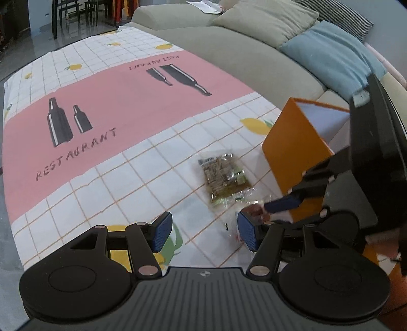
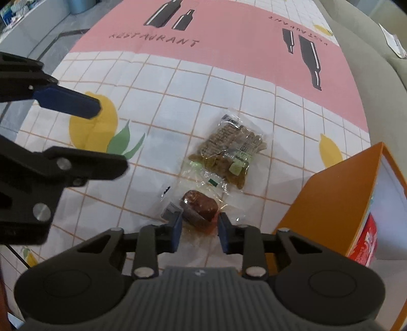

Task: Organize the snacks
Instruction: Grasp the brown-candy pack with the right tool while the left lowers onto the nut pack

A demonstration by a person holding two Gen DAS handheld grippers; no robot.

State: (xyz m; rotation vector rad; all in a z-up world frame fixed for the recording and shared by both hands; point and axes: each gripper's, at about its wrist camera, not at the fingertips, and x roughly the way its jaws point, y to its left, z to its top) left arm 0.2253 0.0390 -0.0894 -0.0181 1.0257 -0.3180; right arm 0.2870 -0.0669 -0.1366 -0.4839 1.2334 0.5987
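Note:
A clear packet of greenish-brown snack sticks [image 1: 223,175] [image 2: 229,150] lies flat on the tablecloth. A clear packet with a dark red-brown lump [image 2: 199,207] [image 1: 254,212] lies just in front of it. My right gripper [image 2: 199,229] is low over the table, its blue pads either side of the near end of the red-brown packet, jaws partly open around it. My left gripper [image 1: 203,233] is wide open and empty, left of the packets. An orange box [image 1: 292,155] [image 2: 330,208] stands open at the right, with a red packet [image 2: 363,244] inside.
The table wears a pink and white checked cloth [image 1: 114,101] with lemons and bottle prints. A grey-green sofa [image 1: 229,43] with cushions runs along the far right side. Dark chairs [image 1: 66,10] stand at the far left.

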